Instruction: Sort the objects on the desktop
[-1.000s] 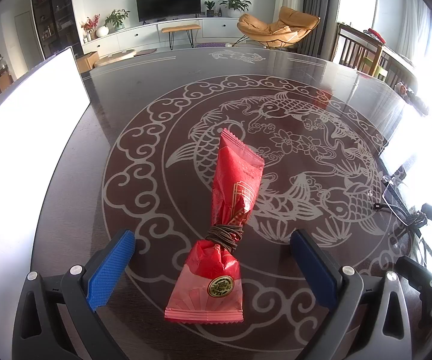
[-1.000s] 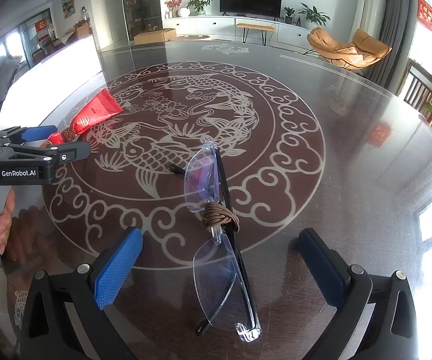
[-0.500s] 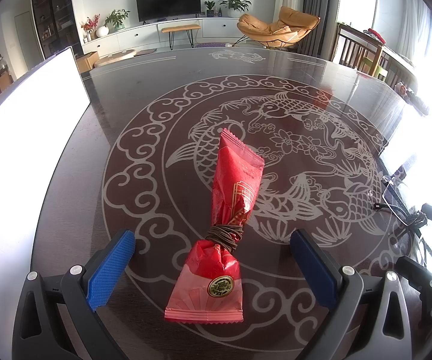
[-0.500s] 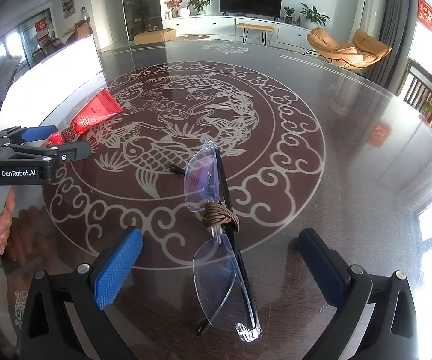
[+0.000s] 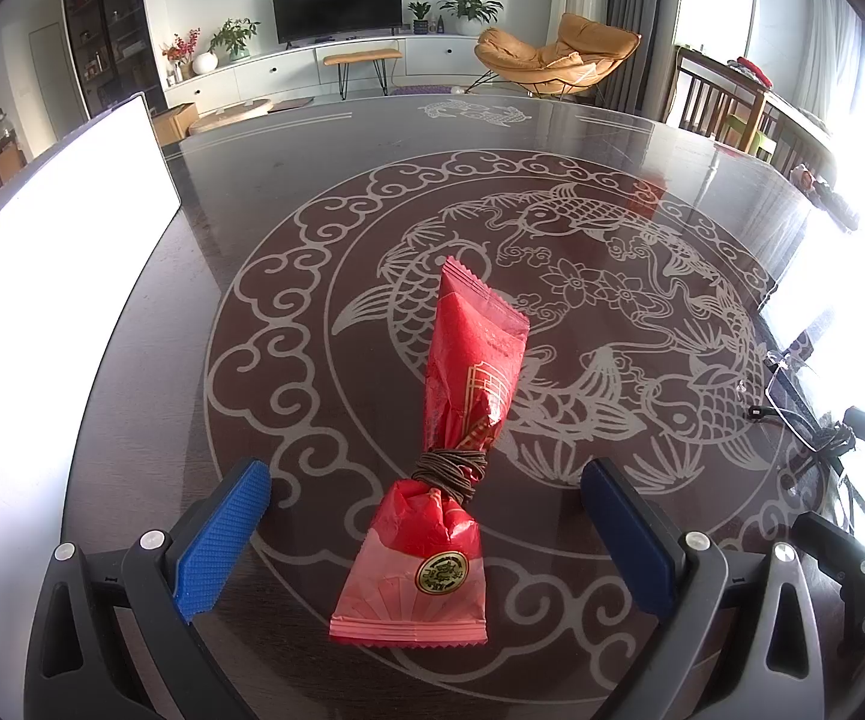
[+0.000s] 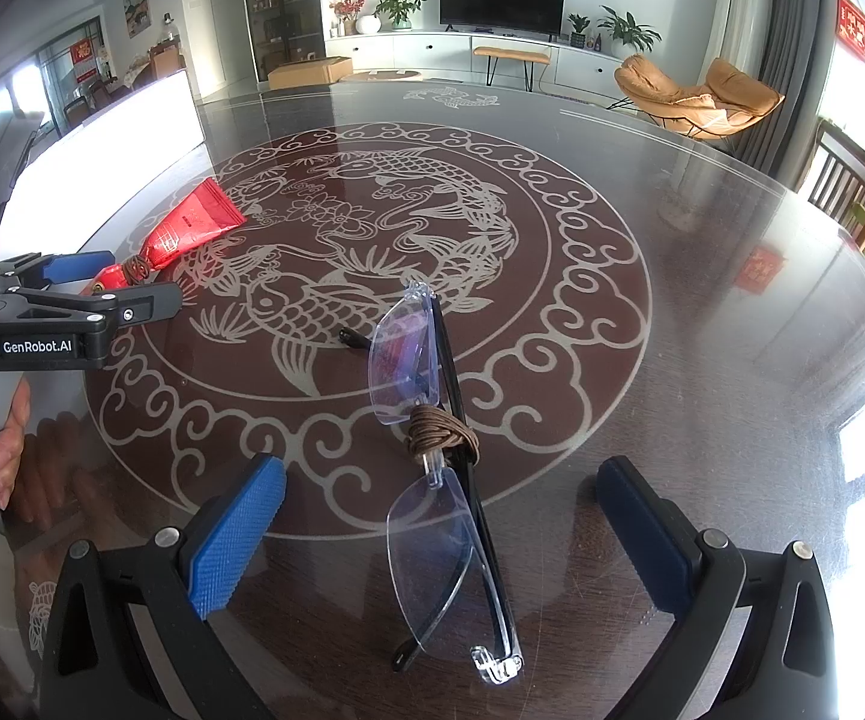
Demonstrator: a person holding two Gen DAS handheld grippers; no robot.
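Dark glass table (image 5: 324, 138) with a fish drawing fills my left view. My left claw (image 5: 426, 531) is wide apart, with the red snack bag (image 5: 462, 396) lying between its blue pads, touching neither. The bag looks crinkly and could slip on glass.

On my right view, the right claw (image 6: 438, 534) is apart too, around the glasses (image 6: 432, 462) near the table's near edge. Squeezing hard might bend them.

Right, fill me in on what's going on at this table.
A person holds a two-finger gripper in each hand over a glass-topped table. The left gripper is open, its blue pads either side of a red snack packet bound with brown cord. The right gripper is open around folded rimless glasses, also cord-wrapped. Both items lie on the table, ungrasped.
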